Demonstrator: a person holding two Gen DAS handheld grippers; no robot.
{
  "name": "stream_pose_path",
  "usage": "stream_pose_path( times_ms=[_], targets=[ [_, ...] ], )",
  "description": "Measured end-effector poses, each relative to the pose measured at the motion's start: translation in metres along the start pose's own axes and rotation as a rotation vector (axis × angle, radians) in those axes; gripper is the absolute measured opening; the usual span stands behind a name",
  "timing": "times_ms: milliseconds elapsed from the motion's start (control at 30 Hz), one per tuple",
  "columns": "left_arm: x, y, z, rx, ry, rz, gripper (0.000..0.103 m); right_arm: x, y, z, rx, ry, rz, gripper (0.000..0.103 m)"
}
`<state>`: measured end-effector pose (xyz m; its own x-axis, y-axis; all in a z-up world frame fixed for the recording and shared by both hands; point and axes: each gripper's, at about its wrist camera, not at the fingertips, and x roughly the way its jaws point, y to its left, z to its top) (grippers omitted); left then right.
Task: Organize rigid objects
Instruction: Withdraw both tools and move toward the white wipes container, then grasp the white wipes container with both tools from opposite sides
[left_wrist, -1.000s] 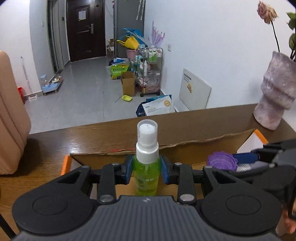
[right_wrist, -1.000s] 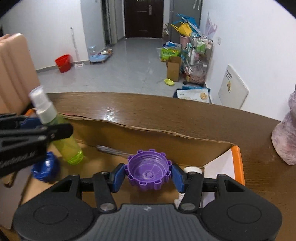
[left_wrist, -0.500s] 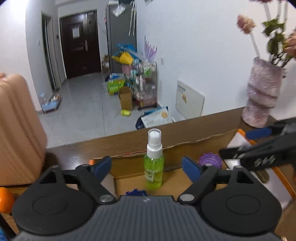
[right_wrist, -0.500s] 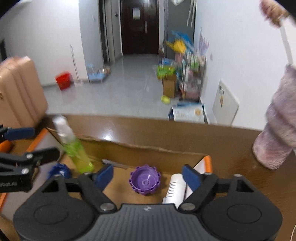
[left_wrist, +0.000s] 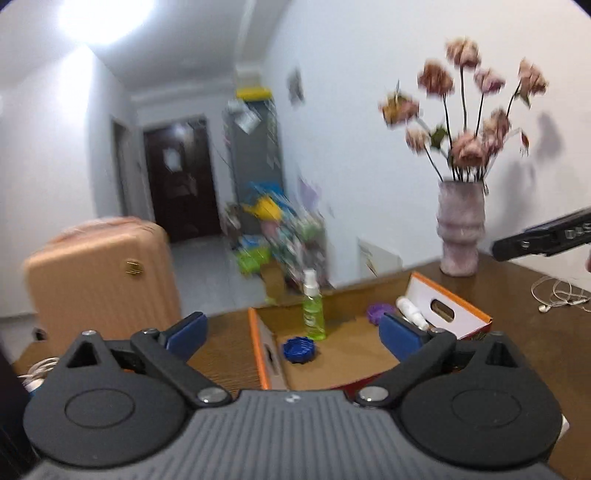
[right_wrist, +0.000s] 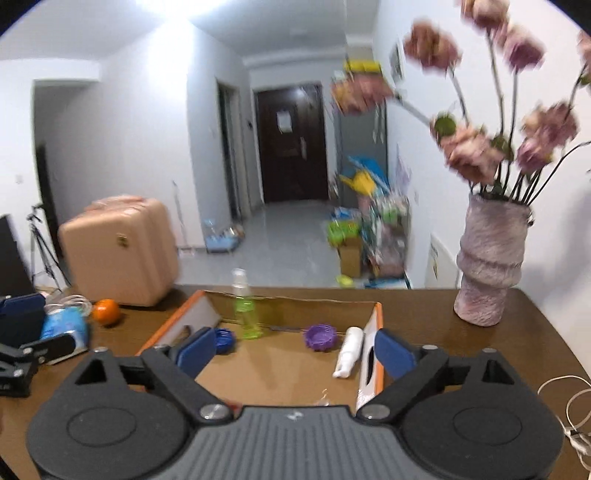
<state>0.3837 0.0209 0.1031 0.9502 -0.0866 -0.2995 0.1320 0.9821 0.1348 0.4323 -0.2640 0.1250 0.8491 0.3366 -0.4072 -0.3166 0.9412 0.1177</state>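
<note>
An open cardboard box with orange edges (right_wrist: 284, 369) (left_wrist: 332, 362) lies on the brown table. In it a green spray bottle (right_wrist: 245, 306) (left_wrist: 313, 308) stands upright at the back. A purple lid (right_wrist: 320, 336) (left_wrist: 378, 313), a blue lid (right_wrist: 224, 339) (left_wrist: 300, 350) and a white tube (right_wrist: 349, 350) (left_wrist: 412, 312) lie beside it. My left gripper (left_wrist: 293, 332) is open and empty, raised above and behind the box. My right gripper (right_wrist: 293, 350) is open and empty, also drawn back from the box.
A purple vase with dried flowers (right_wrist: 491, 258) (left_wrist: 461, 232) stands at the table's back right. An orange (right_wrist: 106, 312), a blue-white pack (right_wrist: 64, 328) and cables (right_wrist: 70, 301) lie left of the box. White earphone cables (left_wrist: 557, 295) lie at the right. A pink suitcase (right_wrist: 118, 251) stands behind the table.
Both grippers opened, letting go of the spray bottle and the purple lid inside the box, then pulled back and up away from the box.
</note>
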Motion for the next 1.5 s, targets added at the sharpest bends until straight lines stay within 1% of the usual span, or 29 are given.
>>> stream_pose_path(
  times_ms=[67,133,233,333,400,433,500,533,600,667,767,867,933,1000,1033,1133,1267,1400,1467,1500],
  targets=[
    [-0.035,-0.011,-0.017,0.008,-0.052,0.042,0.103,-0.026,0.007,-0.018,0.017,-0.019,0.028,0.094],
    [-0.063,-0.019,-0.032,-0.001,-0.089,0.065,0.103,-0.05,0.016,-0.039,0.035,-0.035,0.042,0.094],
    [-0.107,-0.026,-0.057,-0.059,-0.11,0.089,0.103,-0.081,0.032,-0.077,0.039,-0.039,0.023,0.101],
    [-0.143,-0.026,-0.084,-0.137,-0.109,0.123,0.103,-0.112,0.05,-0.123,0.034,-0.048,-0.022,0.101],
    [-0.158,-0.028,-0.102,-0.178,-0.086,0.134,0.103,-0.13,0.06,-0.154,0.027,-0.056,-0.048,0.102],
    [-0.162,-0.03,-0.11,-0.184,-0.066,0.132,0.103,-0.139,0.063,-0.168,0.036,-0.055,-0.057,0.102],
    [-0.17,-0.034,-0.12,-0.154,-0.035,0.128,0.103,-0.148,0.066,-0.19,0.053,-0.028,-0.052,0.103],
    [-0.174,-0.038,-0.124,-0.135,-0.036,0.133,0.103,-0.151,0.067,-0.197,0.055,-0.007,-0.05,0.103],
    [-0.18,-0.043,-0.132,-0.129,-0.045,0.131,0.103,-0.155,0.069,-0.206,0.044,0.018,-0.074,0.103],
    [-0.18,-0.047,-0.138,-0.137,-0.028,0.115,0.103,-0.158,0.071,-0.213,0.039,0.031,-0.099,0.103],
    [-0.178,-0.052,-0.142,-0.146,-0.012,0.104,0.103,-0.157,0.071,-0.217,0.047,0.049,-0.098,0.103],
    [-0.177,-0.057,-0.14,-0.1,0.011,0.145,0.103,-0.155,0.071,-0.211,0.041,0.065,-0.108,0.103],
    [-0.179,-0.056,-0.139,-0.078,-0.014,0.14,0.103,-0.156,0.072,-0.204,0.031,0.058,-0.123,0.103],
    [-0.176,-0.053,-0.14,-0.105,-0.041,0.119,0.103,-0.159,0.071,-0.203,0.025,0.019,-0.139,0.103],
    [-0.173,-0.053,-0.14,-0.12,-0.036,0.11,0.103,-0.156,0.069,-0.203,0.038,0.017,-0.153,0.103],
    [-0.16,-0.055,-0.139,-0.127,0.007,0.079,0.103,-0.141,0.062,-0.205,0.07,0.035,-0.16,0.103],
    [-0.155,-0.06,-0.141,-0.116,0.002,0.055,0.103,-0.113,0.056,-0.203,0.073,0.056,-0.189,0.102],
    [-0.145,-0.063,-0.146,-0.125,0.026,0.013,0.103,-0.079,0.051,-0.194,0.07,0.067,-0.225,0.101],
    [-0.138,-0.064,-0.145,-0.121,0.045,0.023,0.103,-0.061,0.047,-0.187,0.043,0.078,-0.22,0.096],
    [-0.134,-0.065,-0.143,-0.112,0.059,0.034,0.103,-0.051,0.044,-0.184,0.039,0.08,-0.219,0.096]
  ],
)
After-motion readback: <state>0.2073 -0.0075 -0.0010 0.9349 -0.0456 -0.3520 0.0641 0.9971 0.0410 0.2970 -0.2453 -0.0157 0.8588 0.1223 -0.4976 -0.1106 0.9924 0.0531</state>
